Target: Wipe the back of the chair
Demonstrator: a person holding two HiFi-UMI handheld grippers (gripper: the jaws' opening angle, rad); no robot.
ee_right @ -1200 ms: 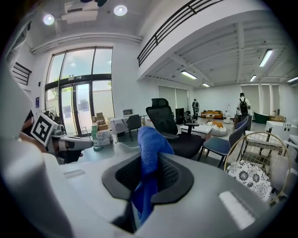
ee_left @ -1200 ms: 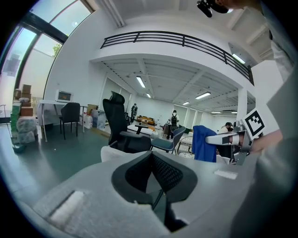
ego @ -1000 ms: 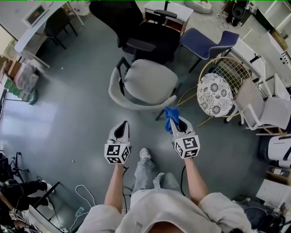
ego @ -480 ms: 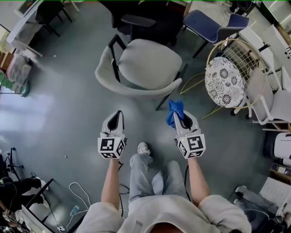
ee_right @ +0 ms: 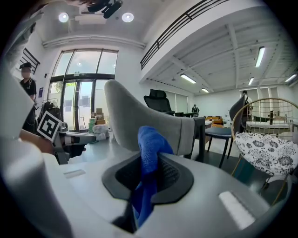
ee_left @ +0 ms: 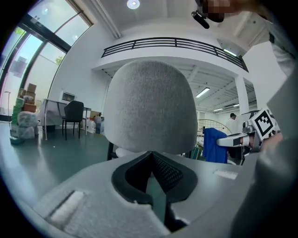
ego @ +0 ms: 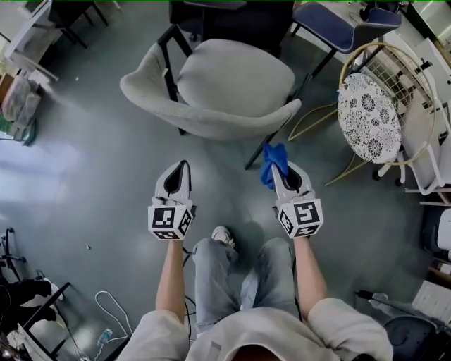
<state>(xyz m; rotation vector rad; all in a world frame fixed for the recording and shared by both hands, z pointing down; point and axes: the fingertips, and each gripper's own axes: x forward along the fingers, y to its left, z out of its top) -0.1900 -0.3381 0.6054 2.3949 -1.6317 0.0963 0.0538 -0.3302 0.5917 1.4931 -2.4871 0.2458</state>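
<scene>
A grey upholstered chair (ego: 232, 81) stands just ahead of me, its curved back (ego: 204, 125) turned my way. In the left gripper view that back (ee_left: 149, 107) fills the middle, and it rises at centre left in the right gripper view (ee_right: 132, 118). My right gripper (ego: 277, 170) is shut on a blue cloth (ego: 272, 162), a short way off the back's right end. The cloth (ee_right: 150, 148) bunches up between the jaws of the right gripper (ee_right: 151, 160). My left gripper (ego: 180, 168) is shut with nothing in it (ee_left: 151, 155), short of the back.
A round wire chair with a patterned cushion (ego: 370, 116) stands at the right, and a blue chair (ego: 338, 32) behind it. A black chair (ego: 225, 14) stands beyond the grey one. My legs and a shoe (ego: 224, 236) are below the grippers.
I have stepped closer to the grey chair, which now looms larger and nearer. Both grippers have advanced toward its back. The cloth stays held in the right gripper.
</scene>
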